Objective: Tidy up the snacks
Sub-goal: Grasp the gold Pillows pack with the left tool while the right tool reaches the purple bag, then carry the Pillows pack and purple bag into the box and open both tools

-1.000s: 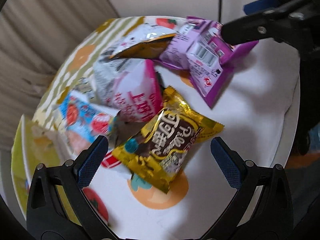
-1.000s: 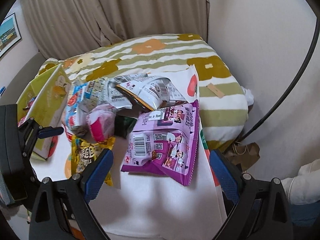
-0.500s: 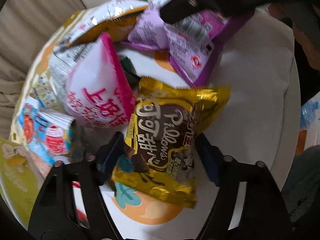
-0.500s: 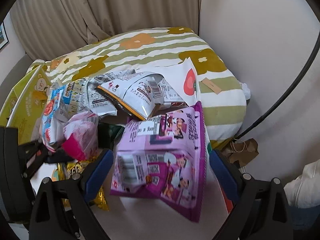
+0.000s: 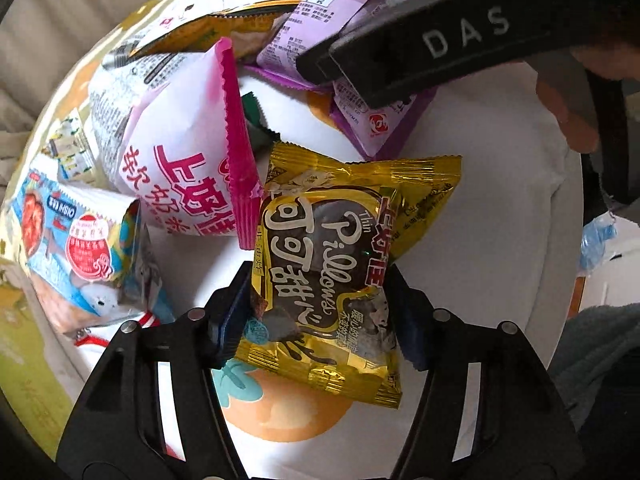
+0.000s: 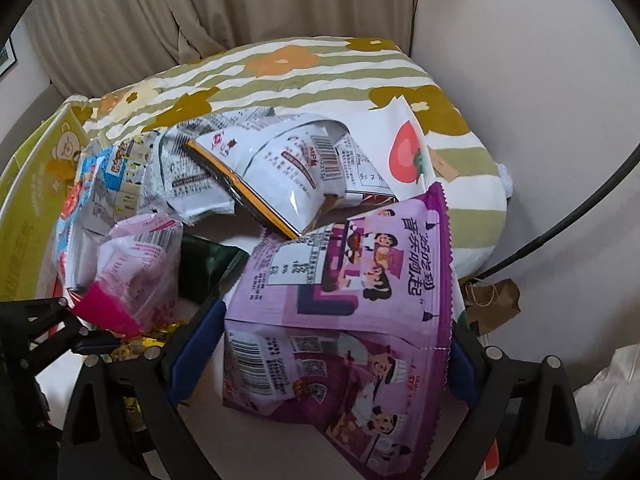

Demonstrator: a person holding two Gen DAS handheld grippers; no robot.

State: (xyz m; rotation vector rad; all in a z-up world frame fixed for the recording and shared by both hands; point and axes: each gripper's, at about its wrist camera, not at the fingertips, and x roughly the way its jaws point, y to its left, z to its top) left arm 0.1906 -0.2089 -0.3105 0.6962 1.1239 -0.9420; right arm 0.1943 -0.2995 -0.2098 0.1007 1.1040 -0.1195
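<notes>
My left gripper [image 5: 316, 312] is shut on a gold "Pillows" snack bag [image 5: 336, 264], its blue pads pressing both sides. My right gripper [image 6: 328, 348] is shut on a purple snack bag [image 6: 340, 320], which buckles between the pads; the bag also shows in the left wrist view [image 5: 360, 92] under the right gripper's black finger [image 5: 424, 44]. A white-and-pink bag [image 5: 180, 168], a blue-and-red bag [image 5: 76, 244] and a white bag with an orange edge [image 6: 276, 176] lie piled on the white cloth [image 5: 480, 240].
A yellow-green cardboard box [image 6: 28, 208] stands at the left of the pile. A striped flowered cushion [image 6: 304, 76] lies behind, with curtains and a wall beyond. A brown paper bag [image 6: 492, 300] lies on the floor to the right.
Both grippers have closed from wide open. The left one moved in and clamped the gold bag. The right one clamped the purple bag, which crumpled and tilted up.
</notes>
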